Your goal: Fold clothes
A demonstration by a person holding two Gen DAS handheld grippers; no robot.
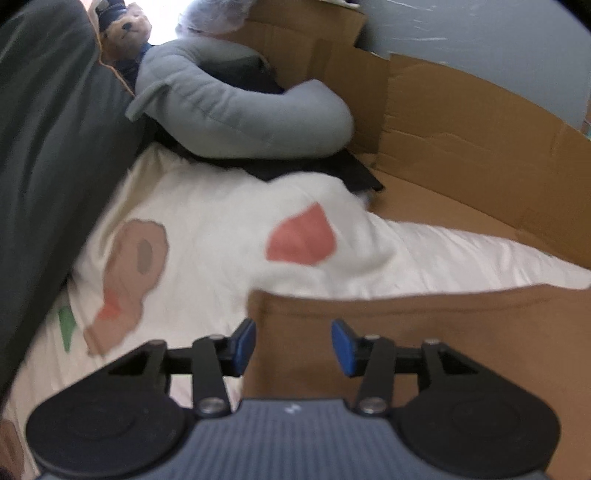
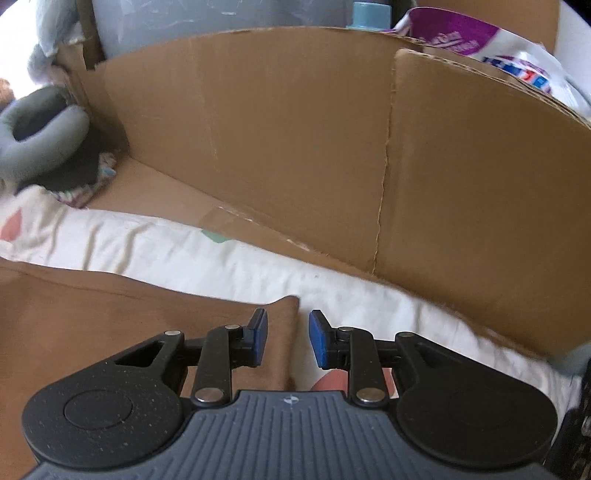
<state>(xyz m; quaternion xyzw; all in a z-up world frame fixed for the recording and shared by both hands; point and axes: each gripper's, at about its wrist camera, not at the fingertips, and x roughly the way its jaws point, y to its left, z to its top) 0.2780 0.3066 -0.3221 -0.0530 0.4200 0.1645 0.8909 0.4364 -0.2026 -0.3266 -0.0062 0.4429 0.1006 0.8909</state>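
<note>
Tongs first: left tongs (image 1: pixel 293 345) parted over the near left corner of a brown garment (image 1: pixel 424 332), blue pads clear of the cloth, nothing pinched. Right tongs (image 2: pixel 286 341) likewise parted, straddling the garment's right edge near its far corner without pressing it. Probably a release after laying a fold, so worth lifting both pairs straight off to avoid dragging the edge askew. Next, better to check that the far edge runs straight, then re-grip at two matching corners rather than mid-edge, and carry both sides over evenly.

Brown garment spread flat on the bed, matte and smooth, seemingly a thin weave with a crisp straight hem; likely to slide easily over the sheet. Beneath it, a cream bedsheet (image 1: pixel 207 221), soft and faintly creased, printed with pink, tan and green patches. Further on, a curved grey cushion (image 1: pixel 236 107), padded and quilted, resting on dark fabric. Beyond that, a cardboard wall (image 2: pixel 258 129), stiff, torn along one crease. Farthest left, a plush teddy bear (image 1: pixel 125 29).
</note>
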